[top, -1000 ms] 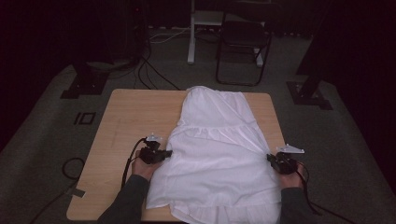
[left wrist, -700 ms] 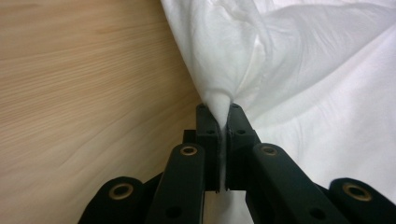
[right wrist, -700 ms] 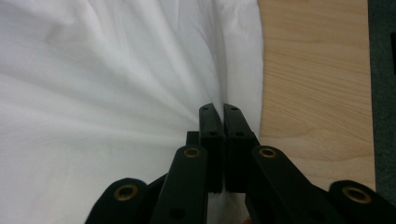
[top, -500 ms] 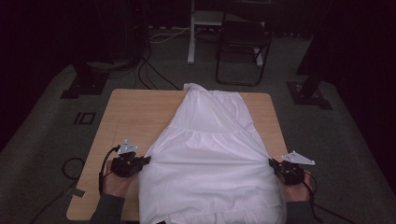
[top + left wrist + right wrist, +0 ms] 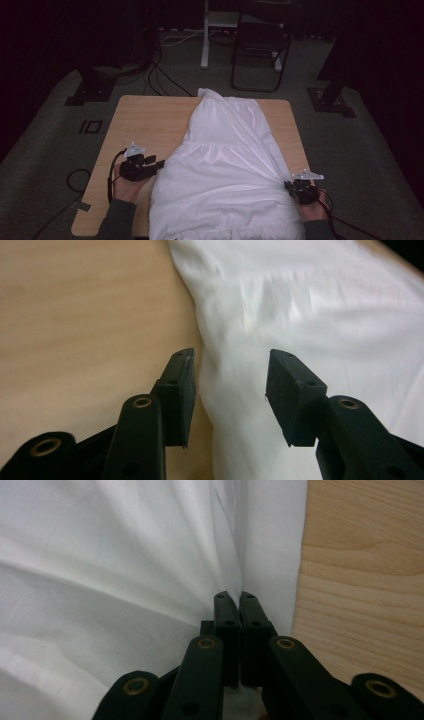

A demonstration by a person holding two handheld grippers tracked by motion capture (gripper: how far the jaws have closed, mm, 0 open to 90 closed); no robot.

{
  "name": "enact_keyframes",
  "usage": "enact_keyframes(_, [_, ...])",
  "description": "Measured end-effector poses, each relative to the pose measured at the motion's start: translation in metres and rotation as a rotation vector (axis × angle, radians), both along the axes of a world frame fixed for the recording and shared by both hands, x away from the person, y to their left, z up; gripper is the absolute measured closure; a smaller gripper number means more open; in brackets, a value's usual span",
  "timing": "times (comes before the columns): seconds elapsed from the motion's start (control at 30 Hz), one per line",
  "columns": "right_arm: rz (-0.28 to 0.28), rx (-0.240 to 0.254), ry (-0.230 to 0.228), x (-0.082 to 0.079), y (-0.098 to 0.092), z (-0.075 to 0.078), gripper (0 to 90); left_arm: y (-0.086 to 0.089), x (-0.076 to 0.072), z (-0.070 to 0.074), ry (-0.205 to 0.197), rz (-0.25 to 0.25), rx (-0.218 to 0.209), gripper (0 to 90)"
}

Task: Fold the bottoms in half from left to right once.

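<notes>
A white garment [image 5: 225, 160] lies spread on the wooden table [image 5: 145, 120], narrow end far, wide hem toward me. My left gripper [image 5: 159, 164] sits at its left edge. Its jaws have just been opening and now stand apart [image 5: 230, 385] over the cloth's edge [image 5: 310, 305], touching nothing. On the garment's right side, my right gripper [image 5: 289, 186] is shut [image 5: 234, 600] on a pinch of the white cloth [image 5: 100, 570]. Tight folds run from the jaws, and bare table [image 5: 360, 580] lies beside them.
Behind the table stand a dark folding chair [image 5: 260, 40] and a white post [image 5: 205, 35]. Black stand bases [image 5: 90, 87] [image 5: 330, 100] sit on the carpet at either far corner. Cables [image 5: 160, 75] trail over the floor. Bare wood shows left of the garment.
Both hands pulled outward and toward me, spreading the garment's lower part wider. The left gripper then opened, let go of the cloth's left edge and lifted slightly.
</notes>
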State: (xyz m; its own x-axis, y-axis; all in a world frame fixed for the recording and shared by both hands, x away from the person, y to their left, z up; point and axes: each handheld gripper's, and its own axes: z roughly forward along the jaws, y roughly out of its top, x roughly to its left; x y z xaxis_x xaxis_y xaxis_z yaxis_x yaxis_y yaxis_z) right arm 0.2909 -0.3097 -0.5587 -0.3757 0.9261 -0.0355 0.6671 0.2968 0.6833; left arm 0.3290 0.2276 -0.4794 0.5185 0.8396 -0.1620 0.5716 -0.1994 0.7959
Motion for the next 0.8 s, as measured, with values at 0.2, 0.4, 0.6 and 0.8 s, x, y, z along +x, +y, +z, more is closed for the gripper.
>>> enact_keyframes(0.2, [-0.001, 0.036, 0.0, 0.001, -0.003, -0.001, 88.2, -0.026, 0.043, -0.005, 0.039, -0.022, 0.039, 52.5])
enact_keyframes(0.4, [0.017, 0.088, 0.019, 0.006, -0.008, -0.001, 77.5, -0.065, 0.072, -0.043, 0.12, -0.063, 0.152, 51.5])
enact_keyframes(0.6, [0.068, 0.135, -0.06, 0.023, -0.001, 0.026, 52.8, -0.073, 0.078, -0.054, 0.144, -0.064, 0.188, 51.4])
enact_keyframes(0.8, [0.114, 0.139, -0.104, 0.073, 0.019, 0.047, 52.0, -0.065, 0.084, -0.044, 0.131, -0.038, 0.168, 51.3])
